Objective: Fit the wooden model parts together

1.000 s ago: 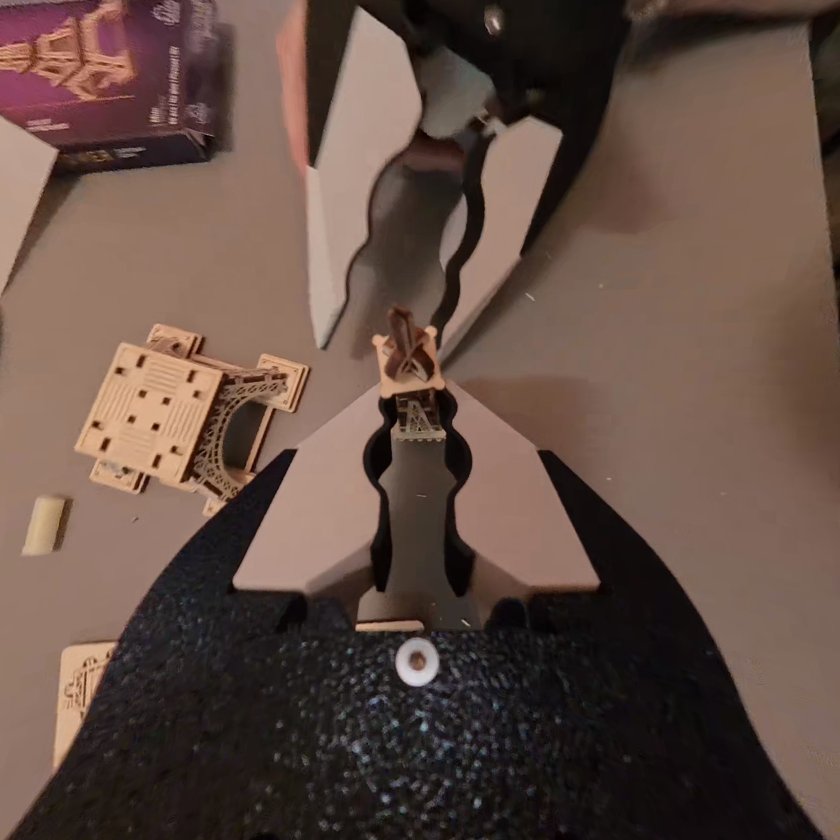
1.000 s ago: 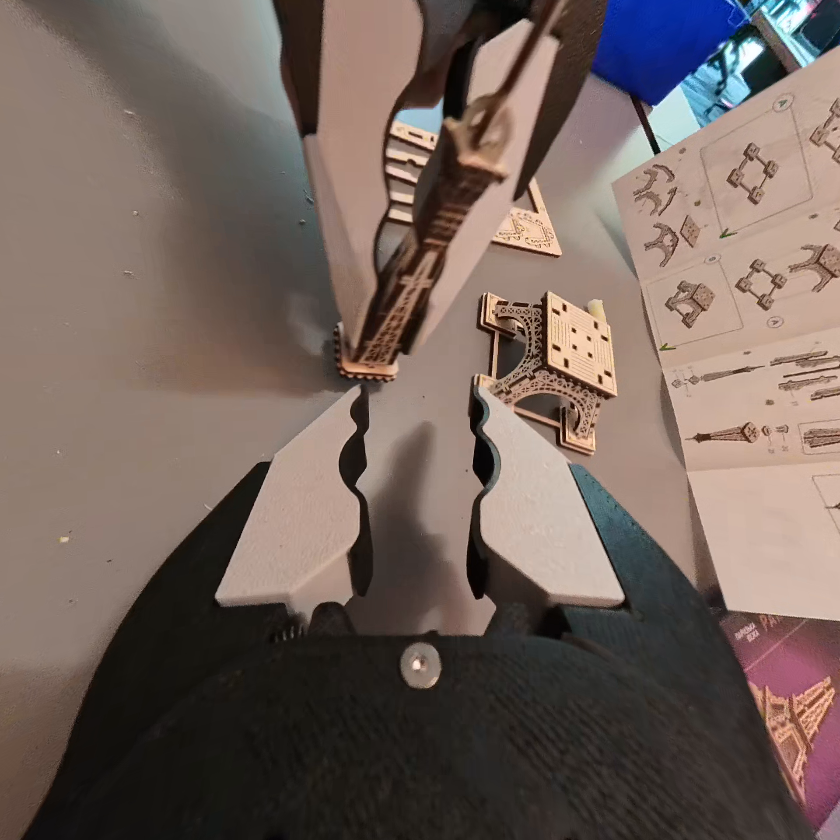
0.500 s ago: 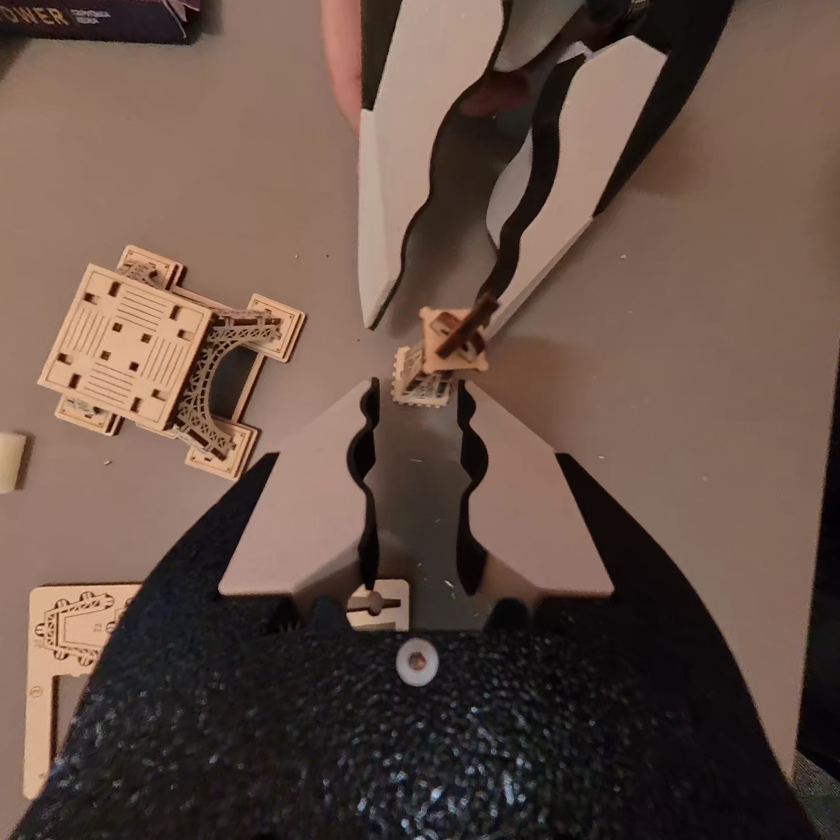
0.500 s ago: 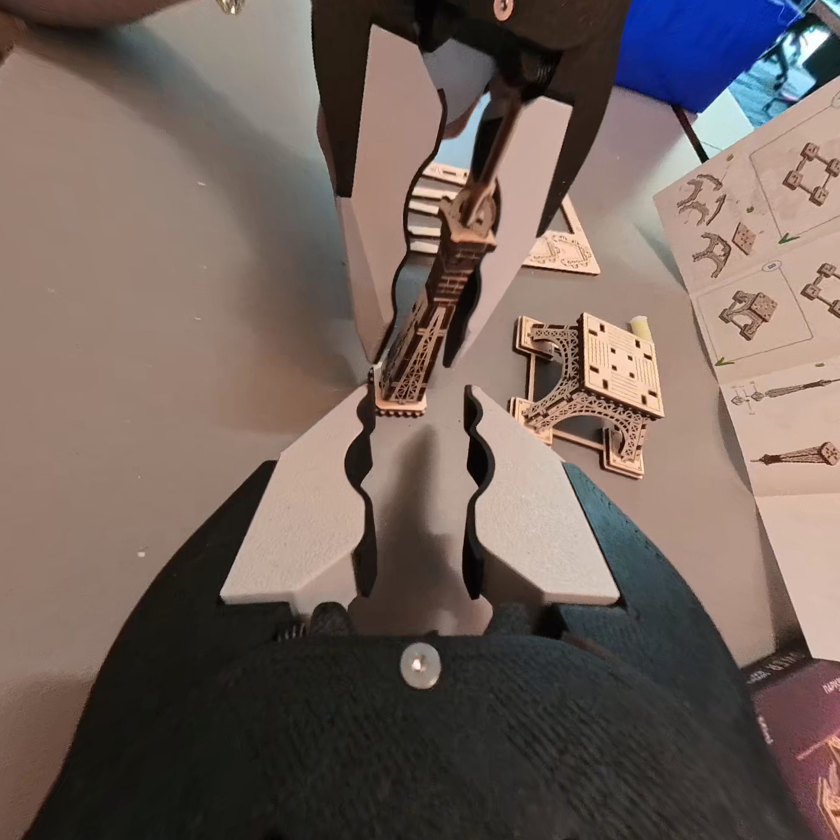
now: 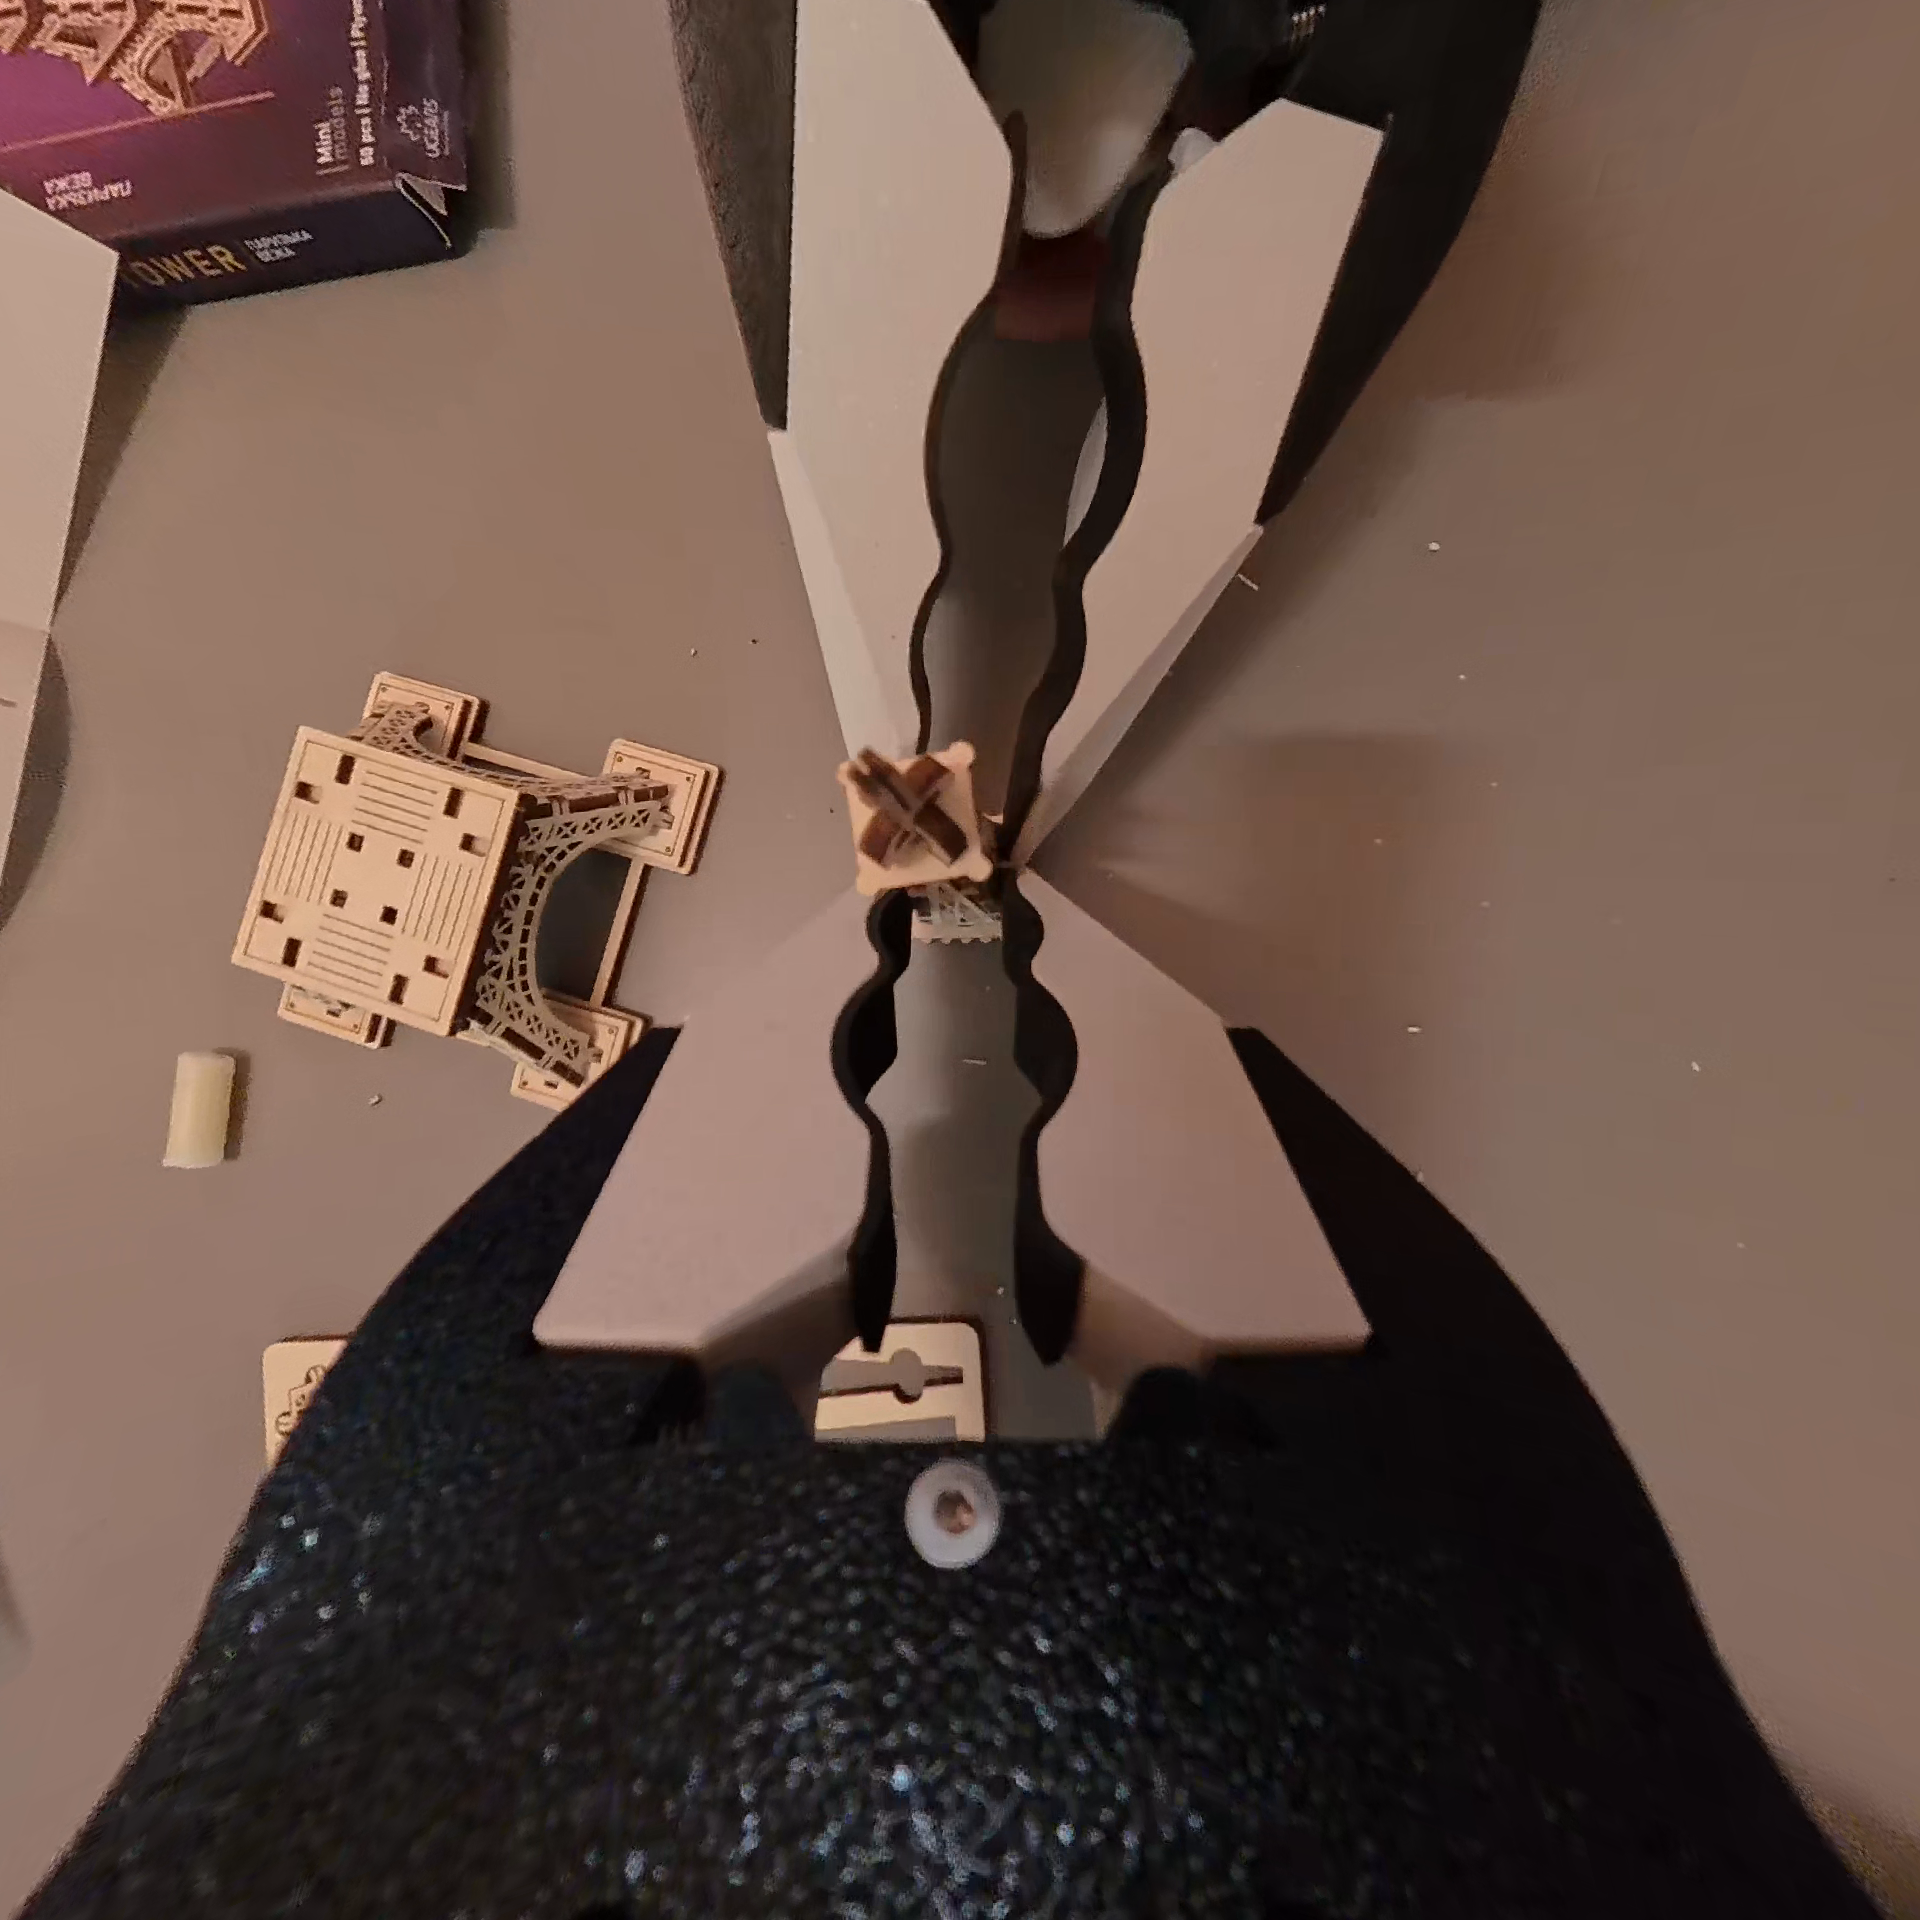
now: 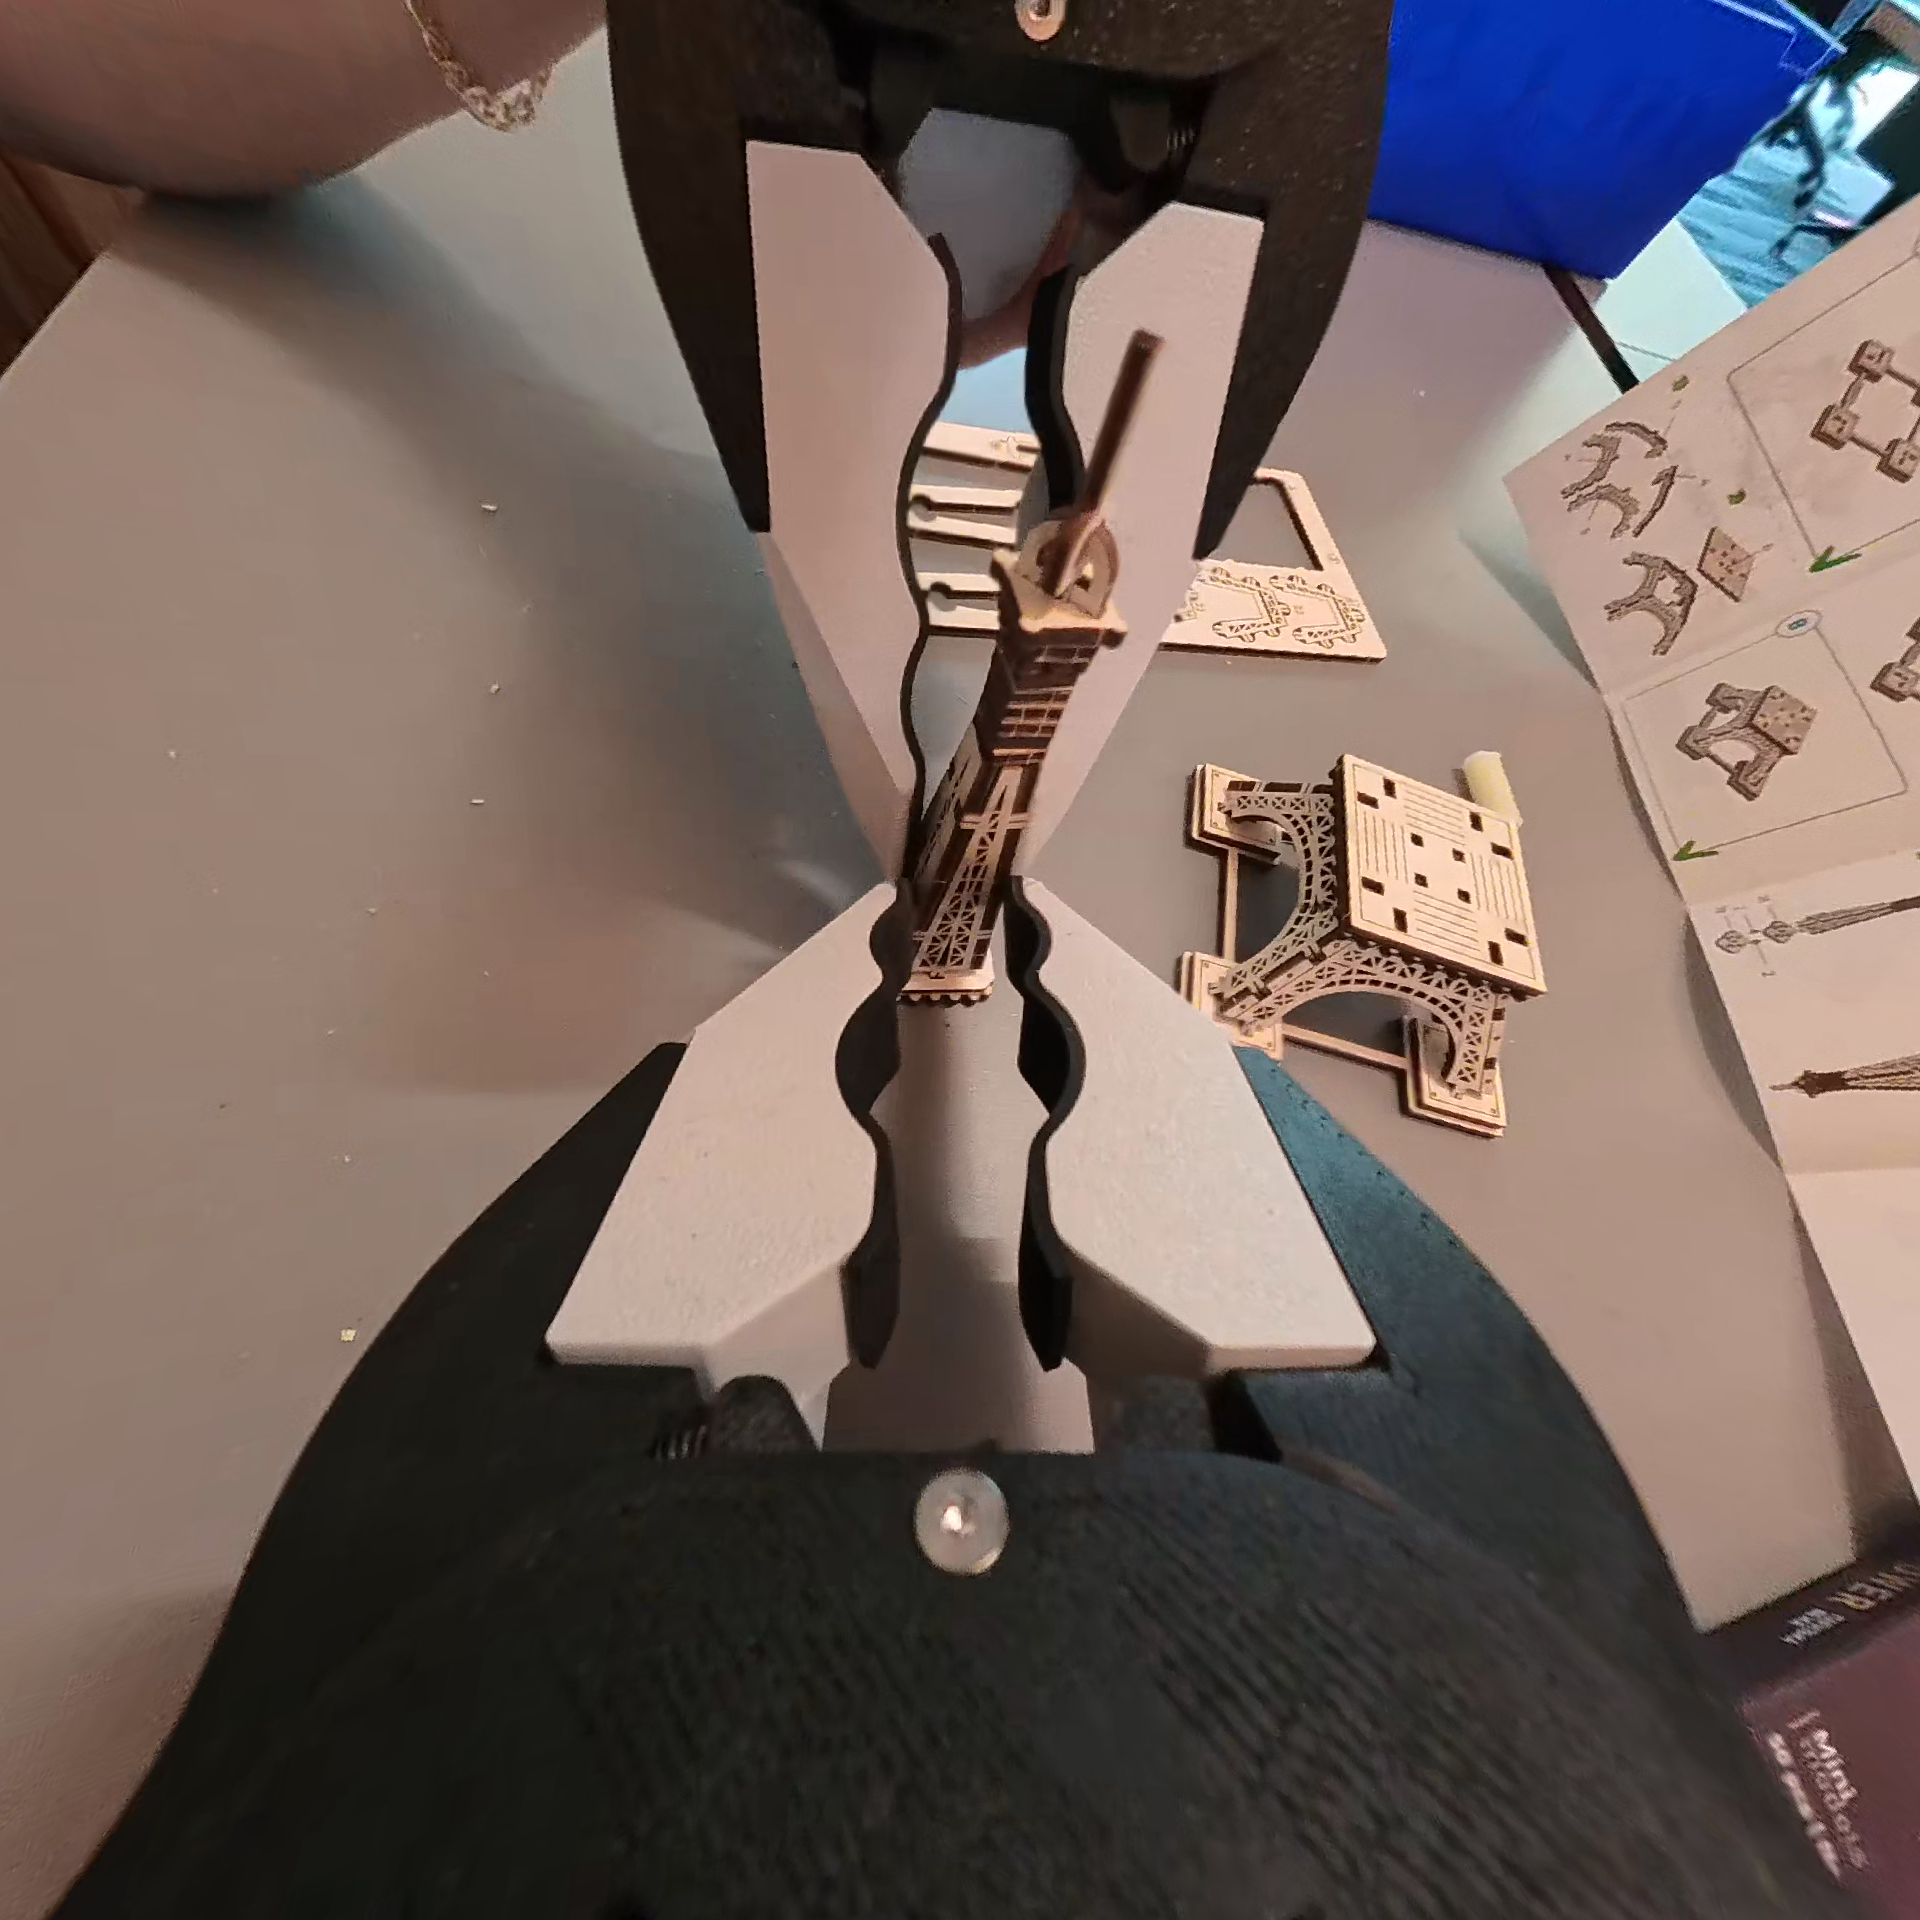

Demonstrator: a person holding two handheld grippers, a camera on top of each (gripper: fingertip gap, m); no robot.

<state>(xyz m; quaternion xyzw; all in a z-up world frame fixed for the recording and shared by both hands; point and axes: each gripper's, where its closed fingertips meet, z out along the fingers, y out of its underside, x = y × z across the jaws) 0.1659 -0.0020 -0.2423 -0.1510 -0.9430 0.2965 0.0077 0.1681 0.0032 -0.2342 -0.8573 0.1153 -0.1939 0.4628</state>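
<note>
Left wrist view only: the spire's square top cap with its dark crossed pieces, seen end-on; a purple box at the far left of the grey table; a cut-out wooden sheet showing between the roots of the left gripper's fingers.
Right wrist view only: the full length of the spire with its lattice sides and thin mast; the folded instruction sheet along the right edge; a bare forearm with a bracelet at upper left; an emptied parts sheet behind the left gripper.
Tower spire: stands on the table on its toothed foot, leaning up and to the right; it sits exactly where the two pairs of fingertips meet.
Left gripper: its fingers flank the spire's foot, which shows between the tips; in the right wrist view the gap at the tips looks about as wide as the spire, but actual contact cannot be told.
Right gripper: its tips sit either side of the spire's lower lattice, close on both sides; whether it is clenched on the wood or merely beside it cannot be told.
Tower base: the arched four-legged section stands on the table by itself, to the left gripper's left, well clear of both tools.
Pale stub: a short cream cylinder lying just beside the tower base.
</note>
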